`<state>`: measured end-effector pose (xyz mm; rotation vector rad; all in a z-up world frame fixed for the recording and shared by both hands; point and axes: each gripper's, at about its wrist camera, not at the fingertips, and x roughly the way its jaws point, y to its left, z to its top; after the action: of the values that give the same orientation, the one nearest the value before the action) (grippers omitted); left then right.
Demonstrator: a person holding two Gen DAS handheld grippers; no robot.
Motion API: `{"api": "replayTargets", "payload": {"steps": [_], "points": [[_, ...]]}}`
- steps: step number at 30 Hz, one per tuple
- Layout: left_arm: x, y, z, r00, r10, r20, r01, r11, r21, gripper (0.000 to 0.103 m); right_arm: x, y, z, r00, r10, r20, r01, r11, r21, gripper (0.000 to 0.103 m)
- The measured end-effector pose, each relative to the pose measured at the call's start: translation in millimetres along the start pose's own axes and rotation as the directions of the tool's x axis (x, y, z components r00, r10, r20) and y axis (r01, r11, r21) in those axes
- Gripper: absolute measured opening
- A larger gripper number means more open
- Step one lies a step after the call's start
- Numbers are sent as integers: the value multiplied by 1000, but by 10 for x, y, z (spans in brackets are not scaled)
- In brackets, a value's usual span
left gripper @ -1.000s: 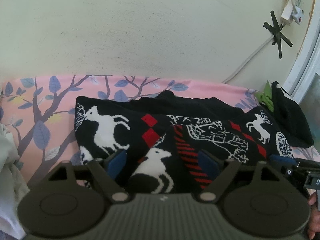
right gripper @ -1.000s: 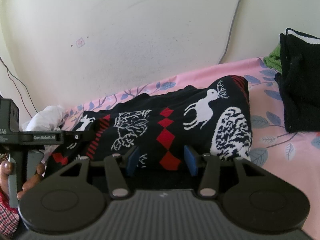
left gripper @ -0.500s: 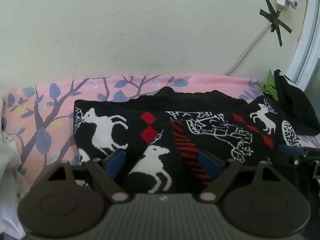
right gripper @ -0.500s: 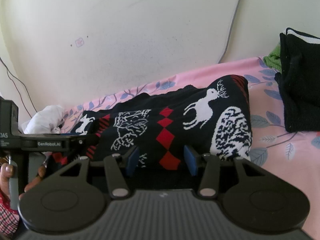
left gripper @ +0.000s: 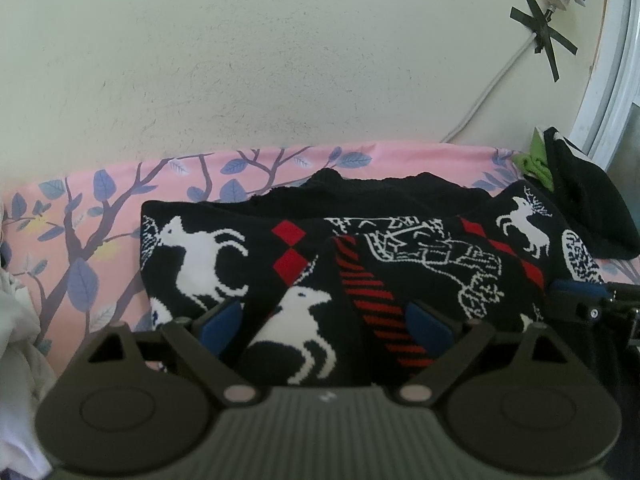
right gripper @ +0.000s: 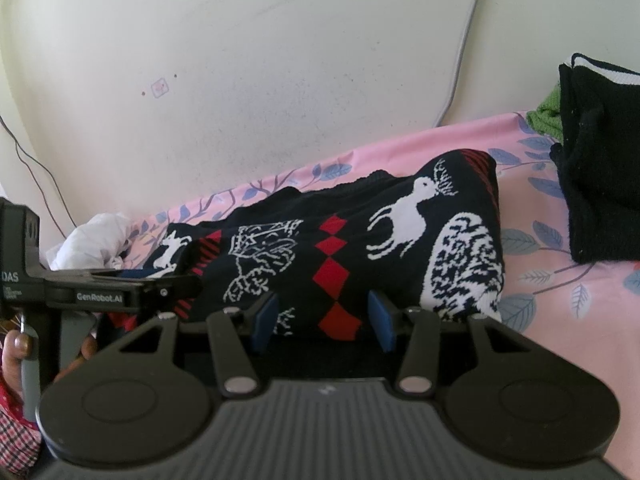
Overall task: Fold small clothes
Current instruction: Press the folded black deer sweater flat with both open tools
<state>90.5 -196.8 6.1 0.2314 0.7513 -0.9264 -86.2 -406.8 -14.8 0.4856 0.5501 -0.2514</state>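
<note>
A black knitted sweater (left gripper: 360, 240) with white deer and red diamonds lies partly folded on the pink bedsheet (left gripper: 120, 200). It also shows in the right wrist view (right gripper: 360, 240). My left gripper (left gripper: 326, 320) is open at the sweater's near edge, its blue pads either side of a white deer. My right gripper (right gripper: 324, 316) is open at the near edge further right, around a red diamond. Neither grips the cloth. The left gripper also shows in the right wrist view (right gripper: 160, 280), and the right gripper in the left wrist view (left gripper: 576, 292).
A stack of folded black clothes (right gripper: 600, 180) over something green (right gripper: 546, 110) sits to the right on the bed. White crumpled cloth (right gripper: 96, 236) lies to the left. A cream wall (left gripper: 280, 60) with a cable stands behind the bed.
The left wrist view has tilted up slightly, showing more wall. The left gripper has shifted a little right in the right wrist view. The sweater has not moved.
</note>
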Motion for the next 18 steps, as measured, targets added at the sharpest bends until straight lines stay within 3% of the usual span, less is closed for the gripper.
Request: {"api": "replayTargets", "payload": {"steps": [18], "points": [[9,-28,-17,1000,2,-3,-2,1000,10,97,2,-2,-4,1000,0,0,0,1000,1,42]]}}
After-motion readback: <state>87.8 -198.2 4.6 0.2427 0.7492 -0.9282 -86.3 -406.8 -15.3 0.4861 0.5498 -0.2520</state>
